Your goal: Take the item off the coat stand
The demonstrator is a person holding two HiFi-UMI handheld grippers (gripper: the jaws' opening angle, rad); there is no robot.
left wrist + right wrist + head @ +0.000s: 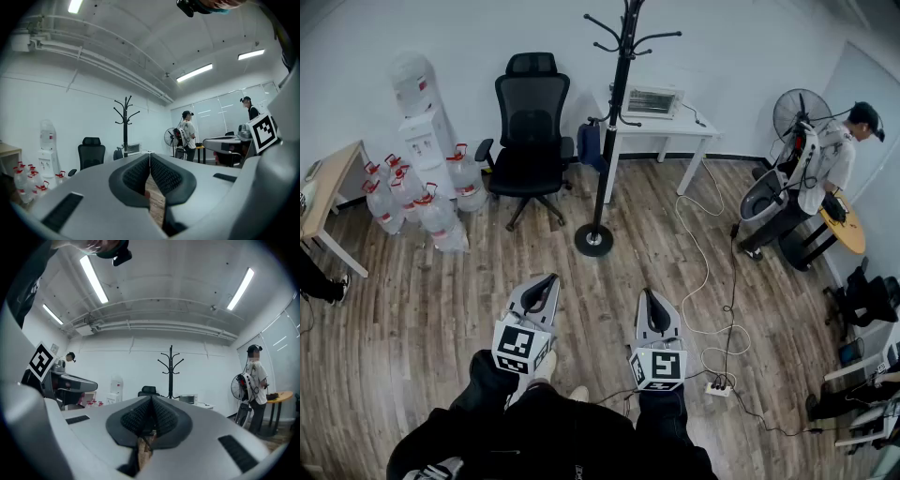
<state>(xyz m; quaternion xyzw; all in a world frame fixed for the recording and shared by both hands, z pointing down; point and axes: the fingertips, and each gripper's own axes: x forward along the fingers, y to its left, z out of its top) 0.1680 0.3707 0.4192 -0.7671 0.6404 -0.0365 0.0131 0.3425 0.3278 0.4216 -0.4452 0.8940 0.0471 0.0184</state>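
a wood-plank floor (441,300) fills the room in the head view, with white walls around it. a white table (698,129) stands against the far wall and carries a boxy white appliance (652,100). left of it is a black office chair (528,131). the coat stand (617,103), black with curved hooks at the top, rises between chair and table from a round base on the floor.

the task's item, a dark blue bag (589,142), hangs low on the stand, against the pole and between the chair and the table leg. it seems to hang on one of the lower hooks. it is well apart from both grippers.

a water dispenser (420,127) stands at the far left with a cluster of water bottles (412,202) on the floor beside it. the corner of a wooden desk (328,183) shows at the left edge. at the right, a person in a white top (834,159) stands by a pedestal fan (797,111) and a round yellow table (851,232). a white cable (698,253) trails across the floor to a power strip (717,387).

the left gripper (547,281) and right gripper (650,294) are held low in front of the person's dark sleeves, side by side, both pointed toward the stand's base. each gripper view shows its ribbed black pads pressed together at the tips with nothing between them; only floor shows through the gap behind them. a marker cube (521,345) sits on the back of the left one and another on the right.
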